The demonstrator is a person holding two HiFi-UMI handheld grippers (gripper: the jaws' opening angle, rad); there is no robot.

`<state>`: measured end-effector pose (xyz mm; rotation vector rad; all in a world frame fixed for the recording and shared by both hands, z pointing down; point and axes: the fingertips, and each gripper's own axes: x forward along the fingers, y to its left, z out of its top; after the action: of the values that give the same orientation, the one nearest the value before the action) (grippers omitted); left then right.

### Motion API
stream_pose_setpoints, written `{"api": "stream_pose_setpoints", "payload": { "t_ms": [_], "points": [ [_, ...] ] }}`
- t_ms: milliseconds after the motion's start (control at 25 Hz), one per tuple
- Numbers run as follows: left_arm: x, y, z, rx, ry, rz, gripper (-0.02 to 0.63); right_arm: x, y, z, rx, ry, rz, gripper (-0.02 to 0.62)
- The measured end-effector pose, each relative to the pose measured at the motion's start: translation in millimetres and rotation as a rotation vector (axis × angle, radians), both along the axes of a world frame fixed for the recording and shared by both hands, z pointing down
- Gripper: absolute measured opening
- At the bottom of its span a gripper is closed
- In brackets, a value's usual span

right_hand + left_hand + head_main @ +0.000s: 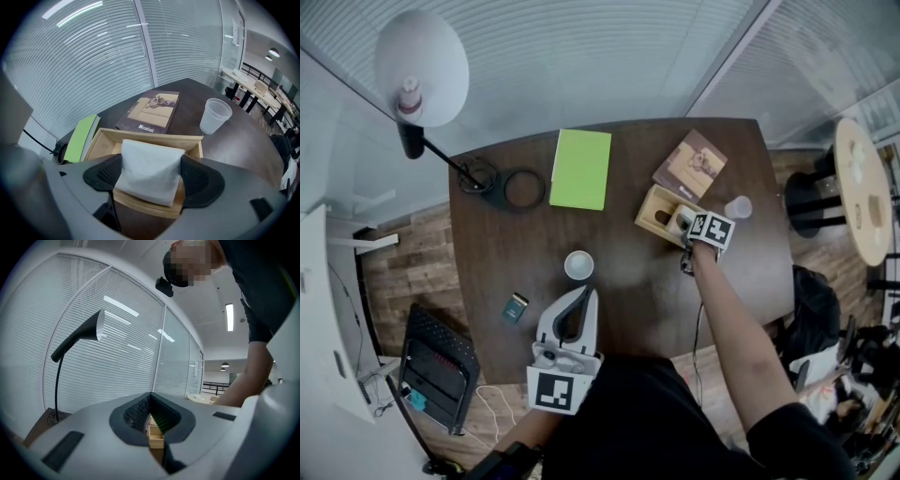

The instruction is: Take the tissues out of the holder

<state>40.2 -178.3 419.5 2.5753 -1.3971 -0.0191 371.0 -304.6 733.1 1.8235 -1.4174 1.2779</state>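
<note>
A folded stack of white tissues [149, 161] stands up out of a shallow wooden holder [140, 136], which sits at the right of the dark table [628, 291]. My right gripper [151, 174] is shut on the tissues, one dark pad pressed against each side. From the head view, the right gripper [682, 223] is over the near end of the holder [654, 212], hiding the tissues. My left gripper [579, 294] lies near the table's front edge, shut on nothing. Through the closed left gripper [151, 394] a bit of the holder [155, 437] shows.
A brown book [689, 164] lies just beyond the holder and a clear plastic cup [738, 207] stands to its right. A green notebook [581, 169] is at the back middle. A white cup [578, 265], a small teal object [516, 307] and a desk lamp [422, 70] occupy the left.
</note>
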Motion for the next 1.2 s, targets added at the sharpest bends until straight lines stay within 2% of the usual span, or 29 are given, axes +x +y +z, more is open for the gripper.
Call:
{"api": "stream_pose_setpoints", "payload": {
  "t_ms": [640, 1200],
  "points": [
    [-3.1, 28.4, -12.7, 0.04, 0.002, -0.008, -0.003, -6.9, 1.8, -36.6, 0.104, 0.009, -0.044, 0.402],
    [-15.2, 57.9, -17.5, 0.048, 0.011, 0.002, -0.003, -14.1, 13.1, -66.2, 0.178, 0.037, -0.04, 0.391]
  ]
}}
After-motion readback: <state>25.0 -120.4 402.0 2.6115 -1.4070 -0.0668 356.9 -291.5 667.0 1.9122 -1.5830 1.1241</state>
